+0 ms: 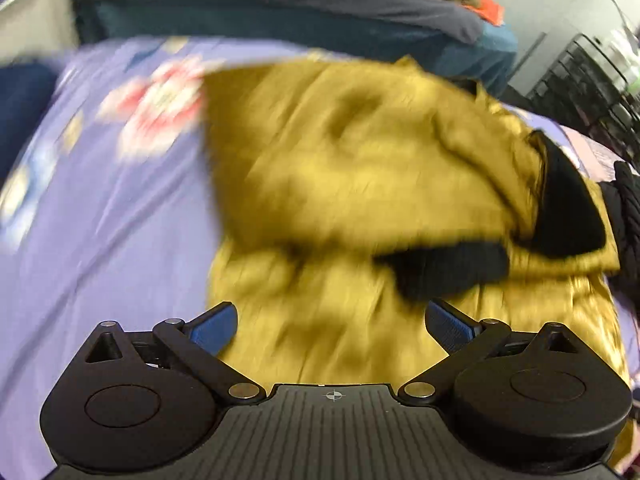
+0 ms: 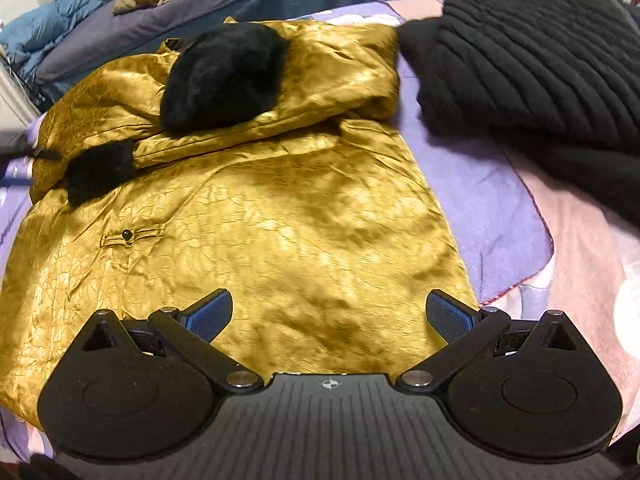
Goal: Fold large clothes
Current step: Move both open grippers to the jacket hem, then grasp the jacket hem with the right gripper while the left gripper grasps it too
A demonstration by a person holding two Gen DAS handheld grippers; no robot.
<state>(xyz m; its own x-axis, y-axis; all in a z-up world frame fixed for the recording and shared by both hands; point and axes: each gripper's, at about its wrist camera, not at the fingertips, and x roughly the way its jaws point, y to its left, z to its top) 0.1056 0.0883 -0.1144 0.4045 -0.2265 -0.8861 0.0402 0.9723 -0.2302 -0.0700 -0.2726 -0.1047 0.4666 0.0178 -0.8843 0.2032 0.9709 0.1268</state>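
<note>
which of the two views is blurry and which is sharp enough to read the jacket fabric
Left wrist view: heavy motion smear across the gold jacket and the floral purple sheet, while the left tongs stay crisp. Right wrist view: sharp; the jacket's crinkled sheen, its pocket button and the ribbed black garment read clearly, with fisheye bending at the edges.

A bedroom in a home. A purple bedsheet (image 2: 480, 200) with a flower print covers the bed; at twelve o'clock lies a heap of grey and blue bedding (image 2: 120, 24), and at two o'clock a black quilted blanket (image 2: 532, 60).
</note>
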